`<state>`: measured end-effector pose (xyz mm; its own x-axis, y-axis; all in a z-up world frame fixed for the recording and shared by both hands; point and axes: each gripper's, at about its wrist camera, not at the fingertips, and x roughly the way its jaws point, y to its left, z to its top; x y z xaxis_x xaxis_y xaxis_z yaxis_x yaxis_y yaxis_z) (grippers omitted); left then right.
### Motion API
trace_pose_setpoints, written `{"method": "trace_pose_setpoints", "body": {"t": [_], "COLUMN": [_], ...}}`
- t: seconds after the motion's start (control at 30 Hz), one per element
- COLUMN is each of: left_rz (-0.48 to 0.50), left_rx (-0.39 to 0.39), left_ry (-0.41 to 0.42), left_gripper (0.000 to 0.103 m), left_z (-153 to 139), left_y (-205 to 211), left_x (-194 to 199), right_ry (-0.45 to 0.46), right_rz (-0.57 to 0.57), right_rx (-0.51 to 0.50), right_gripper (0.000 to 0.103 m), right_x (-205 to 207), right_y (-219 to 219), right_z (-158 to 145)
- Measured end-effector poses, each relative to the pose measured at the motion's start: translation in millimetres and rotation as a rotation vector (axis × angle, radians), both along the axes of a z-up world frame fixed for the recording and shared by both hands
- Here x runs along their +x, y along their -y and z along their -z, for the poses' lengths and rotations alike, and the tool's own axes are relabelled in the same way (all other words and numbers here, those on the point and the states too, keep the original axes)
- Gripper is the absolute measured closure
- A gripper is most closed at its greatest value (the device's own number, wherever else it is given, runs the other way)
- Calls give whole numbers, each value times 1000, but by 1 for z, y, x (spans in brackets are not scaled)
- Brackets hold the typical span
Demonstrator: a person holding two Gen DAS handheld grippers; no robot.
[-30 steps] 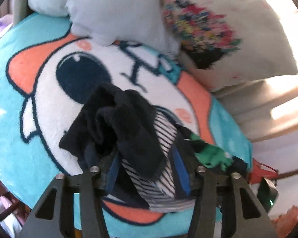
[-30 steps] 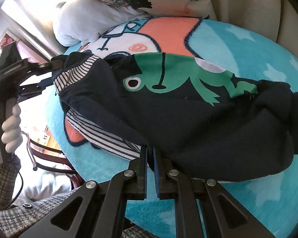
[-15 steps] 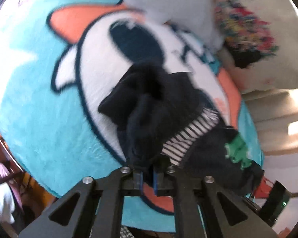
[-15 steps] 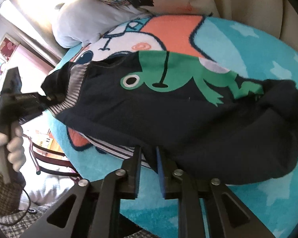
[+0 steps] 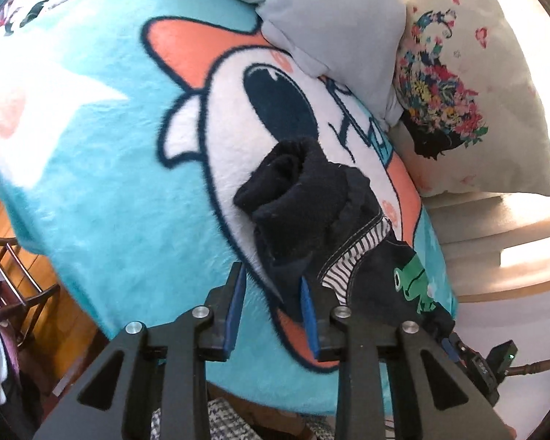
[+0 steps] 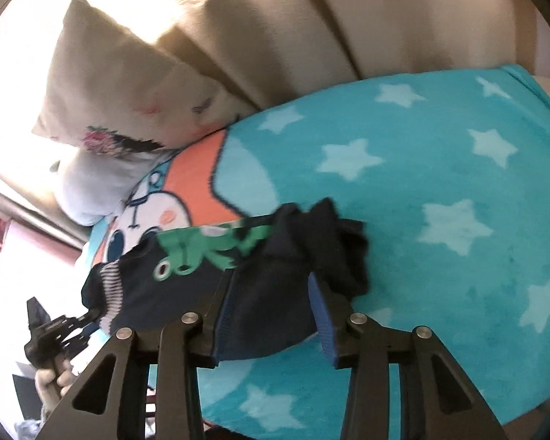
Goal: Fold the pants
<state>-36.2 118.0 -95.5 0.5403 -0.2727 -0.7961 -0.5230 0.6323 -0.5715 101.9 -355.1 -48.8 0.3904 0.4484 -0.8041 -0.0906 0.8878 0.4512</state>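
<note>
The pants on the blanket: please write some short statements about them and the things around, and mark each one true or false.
1. The pants are dark with a green frog print. True.
2. The pants lie on a plain red blanket. False: the blanket is turquoise with pale stars and a cartoon face.
3. A floral pillow lies behind the blanket. True.
4. The pants hang in the air, off the blanket. False: they rest bunched on it.
5. The striped waistband shows in the left wrist view. True.
6. The right gripper has its jaws pressed together. False: the jaws are opening, with dark cloth between them.
</note>
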Motion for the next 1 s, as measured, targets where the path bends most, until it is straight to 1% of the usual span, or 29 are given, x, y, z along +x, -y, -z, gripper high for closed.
{"method": "trace_pose_setpoints", "body": {"t": [0.17,0.3,0.37,0.4,0.43,0.47,0.5,0.57,0.63,0.7,0.73,0.77,0.8,0.83,0.9,0.93,1.0], "left_rz": [-19,-29,9,36,57,83,107,133,136,130,117,114,120,126,139,141,133], "left_rx": [77,109,138,155,165,174,187,211,226,216,211,204,198,207,229,228,212], "left_ry": [1,42,80,99,112,122,125,123,89,24,-17,-39,-38,-34,-43,-49,-51], "left_gripper": [76,76,76,76,74,70,70,69,69,69,71,73,74,74,74,74,74], "left_z": [-20,-42,-57,-64,-68,-72,-73,-70,-58,-34,-21,-11,-5,-5,-9,-12,-21], "left_y": [1,3,13,19,24,30,36,41,40,34,30,28,28,29,32,32,32], "left_x": [-10,-11,-4,1,7,15,27,47,66,83,88,91,93,94,97,97,93], "right_ry": [22,119,165,185,198,206,207,187,157,135,117,95,75,39,3,16,10], "right_rz": [66,97,97,86,68,45,8,-57,-94,-97,-90,-82,-74,-69,-92,-105,-119], "right_rx": [-57,-212,-263,-270,-274,-271,-260,-245,-233,-252,-267,-270,-265,-256,-251,-259,-268], "right_gripper": [59,60,59,59,58,53,51,50,50,50,50,50,50,50,50,49,48], "right_x": [7,4,1,-1,-2,-3,-3,-2,2,6,10,14,16,21,26,27,28], "right_y": [0,-13,-21,-26,-32,-38,-45,-58,-67,-70,-69,-66,-63,-58,-55,-56,-58], "right_z": [2,-13,-22,-26,-28,-29,-28,-20,-8,4,12,19,25,34,45,44,41]}}
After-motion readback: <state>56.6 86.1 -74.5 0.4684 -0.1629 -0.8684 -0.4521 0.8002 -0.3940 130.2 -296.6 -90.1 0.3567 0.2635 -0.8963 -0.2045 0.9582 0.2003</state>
